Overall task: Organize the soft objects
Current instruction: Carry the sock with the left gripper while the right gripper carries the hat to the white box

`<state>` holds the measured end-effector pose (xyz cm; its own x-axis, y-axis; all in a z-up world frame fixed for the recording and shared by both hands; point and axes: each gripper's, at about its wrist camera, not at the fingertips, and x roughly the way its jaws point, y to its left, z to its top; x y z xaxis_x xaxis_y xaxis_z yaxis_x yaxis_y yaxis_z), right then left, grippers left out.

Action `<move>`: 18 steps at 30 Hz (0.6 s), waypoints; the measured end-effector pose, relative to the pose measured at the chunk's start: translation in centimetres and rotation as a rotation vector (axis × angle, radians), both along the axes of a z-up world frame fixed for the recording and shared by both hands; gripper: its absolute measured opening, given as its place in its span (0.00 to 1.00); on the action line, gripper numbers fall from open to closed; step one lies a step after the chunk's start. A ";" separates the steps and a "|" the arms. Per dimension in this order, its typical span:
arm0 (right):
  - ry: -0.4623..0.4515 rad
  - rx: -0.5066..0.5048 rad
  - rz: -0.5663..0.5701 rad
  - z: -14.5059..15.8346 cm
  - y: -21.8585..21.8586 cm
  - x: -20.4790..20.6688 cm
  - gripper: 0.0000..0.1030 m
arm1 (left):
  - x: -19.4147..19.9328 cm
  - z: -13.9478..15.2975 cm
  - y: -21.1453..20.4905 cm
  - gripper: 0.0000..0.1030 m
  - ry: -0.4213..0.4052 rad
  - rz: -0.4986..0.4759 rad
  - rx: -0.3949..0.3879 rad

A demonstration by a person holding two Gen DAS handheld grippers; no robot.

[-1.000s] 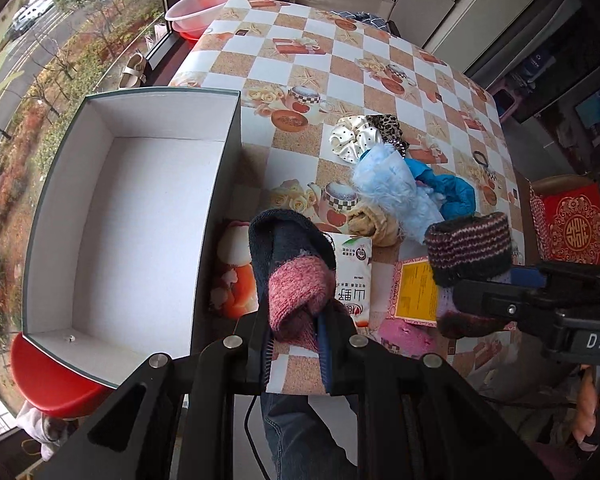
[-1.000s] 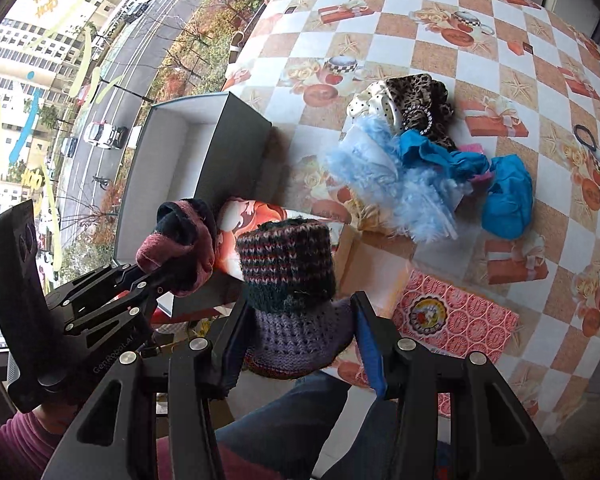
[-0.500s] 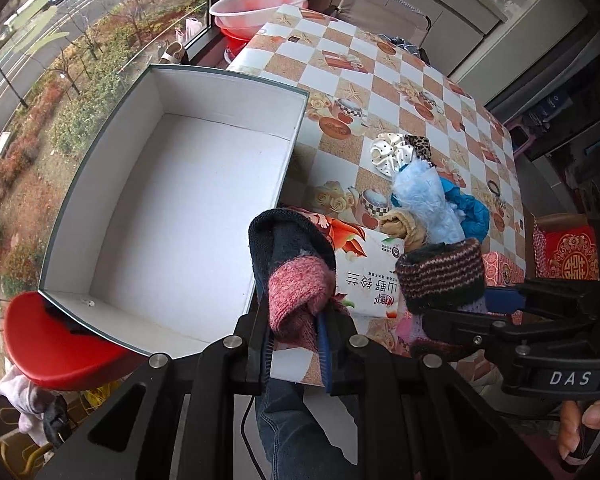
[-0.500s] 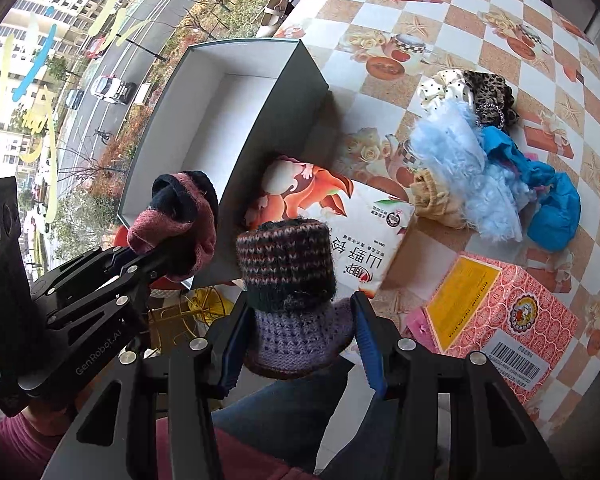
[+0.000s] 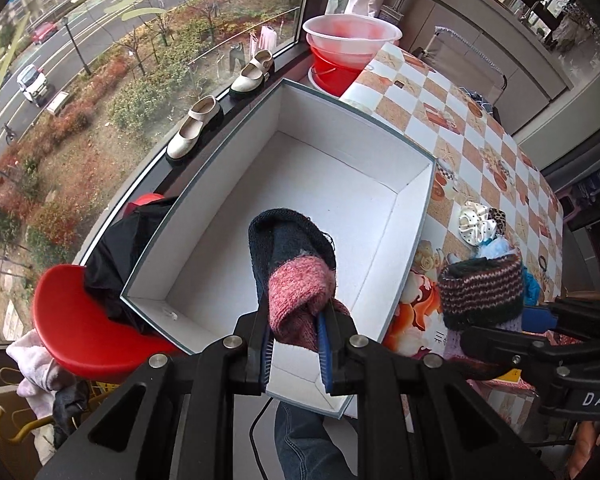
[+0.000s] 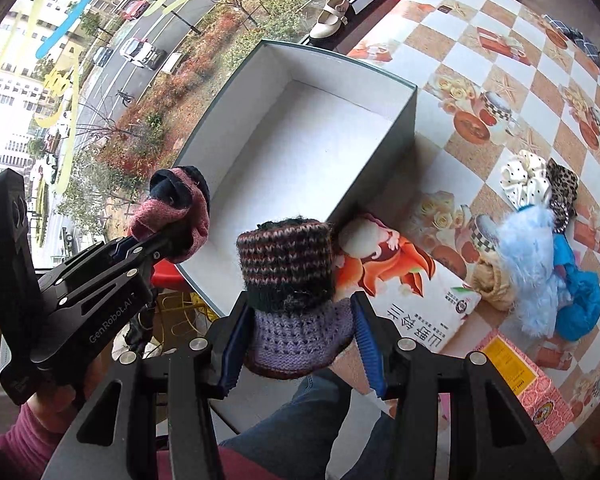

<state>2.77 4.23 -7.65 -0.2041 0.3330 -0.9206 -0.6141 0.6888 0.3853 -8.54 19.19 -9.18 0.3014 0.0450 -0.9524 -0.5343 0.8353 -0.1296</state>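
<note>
Presently, the left gripper (image 5: 296,344) fingers are clamping a pink-and-navy sock (image 5: 296,272) over the white box (image 5: 300,184); the right gripper (image 6: 298,344), at 3 o'clock, is clamping a striped knit roll (image 6: 288,272).

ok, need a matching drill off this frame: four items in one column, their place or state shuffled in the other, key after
Items:
1. pink and navy knit
2. striped knit
3. white box
4. blue fluffy item

Places/states:
A. on the table
B. clamped in left gripper
C. open, nothing inside
D. clamped in right gripper

Pairs: 1-B, 2-D, 3-C, 4-A
</note>
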 end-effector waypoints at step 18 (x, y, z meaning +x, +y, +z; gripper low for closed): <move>-0.025 0.008 0.043 -0.4 5.5 1.7 0.49 | 1.1 -1.0 2.2 0.20 0.048 0.046 0.037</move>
